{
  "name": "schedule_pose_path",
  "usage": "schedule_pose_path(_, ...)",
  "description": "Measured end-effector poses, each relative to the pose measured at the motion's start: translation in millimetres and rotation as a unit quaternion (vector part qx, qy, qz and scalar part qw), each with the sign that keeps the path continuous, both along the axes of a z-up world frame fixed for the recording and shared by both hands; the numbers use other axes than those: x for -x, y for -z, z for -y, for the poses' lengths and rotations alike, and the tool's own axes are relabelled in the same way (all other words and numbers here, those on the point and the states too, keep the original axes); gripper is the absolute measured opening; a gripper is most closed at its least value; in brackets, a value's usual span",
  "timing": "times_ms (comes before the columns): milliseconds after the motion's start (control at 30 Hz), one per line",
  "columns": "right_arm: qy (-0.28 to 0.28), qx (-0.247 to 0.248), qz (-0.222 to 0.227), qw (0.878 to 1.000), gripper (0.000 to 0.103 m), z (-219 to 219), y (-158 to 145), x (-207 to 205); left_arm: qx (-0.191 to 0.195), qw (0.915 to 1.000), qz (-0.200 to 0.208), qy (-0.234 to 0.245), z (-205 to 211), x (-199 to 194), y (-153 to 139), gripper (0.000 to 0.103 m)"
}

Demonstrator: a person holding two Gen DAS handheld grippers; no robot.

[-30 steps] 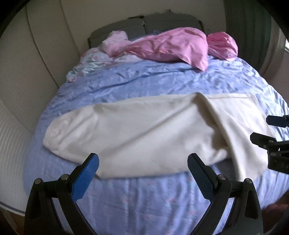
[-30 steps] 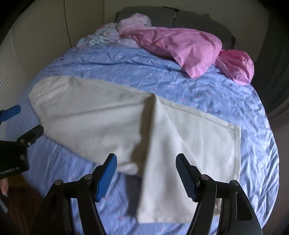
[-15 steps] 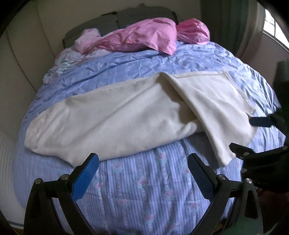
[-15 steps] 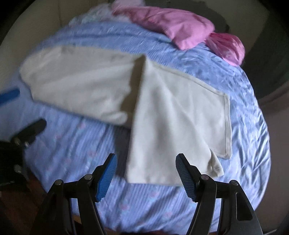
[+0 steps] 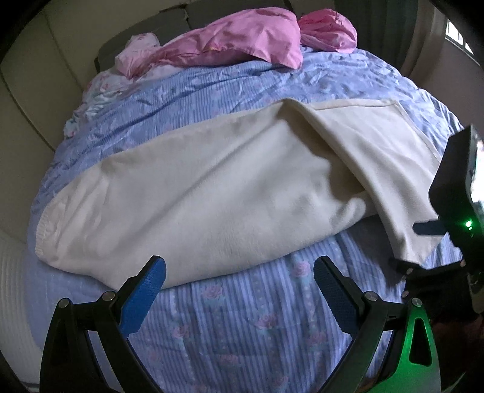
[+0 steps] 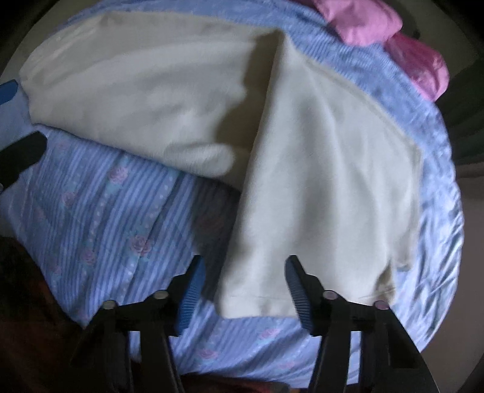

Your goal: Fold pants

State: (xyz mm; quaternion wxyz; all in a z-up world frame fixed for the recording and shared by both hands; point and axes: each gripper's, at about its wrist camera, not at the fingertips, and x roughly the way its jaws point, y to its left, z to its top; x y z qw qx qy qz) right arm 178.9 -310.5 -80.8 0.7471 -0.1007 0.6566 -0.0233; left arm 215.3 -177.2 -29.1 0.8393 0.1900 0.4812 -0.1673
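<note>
Cream pants lie crosswise on the bed. The right hand-held gripper, jaws just narrowing but not pinching, straddles the near leg's hem. The left hand-held gripper hangs open just short of the other leg's edge.

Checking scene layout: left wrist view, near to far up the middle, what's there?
Left gripper → striped blue bedspread → cream pants → pink bedding → dark headboard.
</note>
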Motion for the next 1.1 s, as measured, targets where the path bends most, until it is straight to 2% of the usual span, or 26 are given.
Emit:
schedule_pose_path(33, 0.006, -0.008, -0.006, 1.0, 0.054, 1, 4, -1, -0.001, 1.0, -0.001, 0.0, 1, -2, 2, 0.1)
schedule_pose_path(100, 0.011, -0.014, -0.015, 1.0, 0.045, 3, 13, -1, -0.002, 1.0, -0.003, -0.001, 1, -4, 5, 0.1)
schedule_pose_path(200, 0.011, -0.013, -0.03, 0.999, 0.043, 3, 21, 1, 0.001, 1.0, -0.007, -0.001, 2, -5, 8, 0.1)
schedule_pose_path(267, 0.008, -0.011, -0.037, 0.999, 0.036, 4, 25, 1, 0.003, 0.9999, -0.011, -0.001, 3, -5, 9, 0.1)
schedule_pose_path(433, 0.011, -0.012, -0.044, 0.999, 0.027, 11, 30, 0, 0.006, 0.9999, -0.011, 0.0, 4, -5, 10, 0.1)
schedule_pose_path(500, 0.014, -0.027, -0.043, 0.999, 0.013, 16, 29, 1, 0.011, 0.9999, -0.01, 0.001, 4, -6, 8, 0.1)
schedule_pose_path(533, 0.015, -0.033, -0.039, 0.999, 0.012, 20, 26, 0, 0.014, 0.9999, -0.009, 0.002, 4, -7, 7, 0.1)
schedule_pose_path(633, 0.025, -0.051, -0.018, 0.998, 0.009, 34, 11, 6, 0.016, 0.9998, -0.004, 0.006, 7, -7, 0, 0.1)
schedule_pose_path(800, 0.036, -0.051, 0.032, 0.998, 0.009, 62, -41, 18, 0.025, 0.9995, 0.008, 0.016, 17, -13, -13, 0.1)
schedule_pose_path(967, 0.053, 0.003, 0.099, 0.994, 0.008, 107, -105, 10, 0.031, 0.9989, 0.019, 0.028, 46, -26, -27, 0.1)
schedule_pose_path(1100, 0.071, 0.037, 0.122, 0.989, 0.008, 135, -126, -18, 0.043, 0.9976, 0.019, 0.052, 75, -42, -35, 0.1)
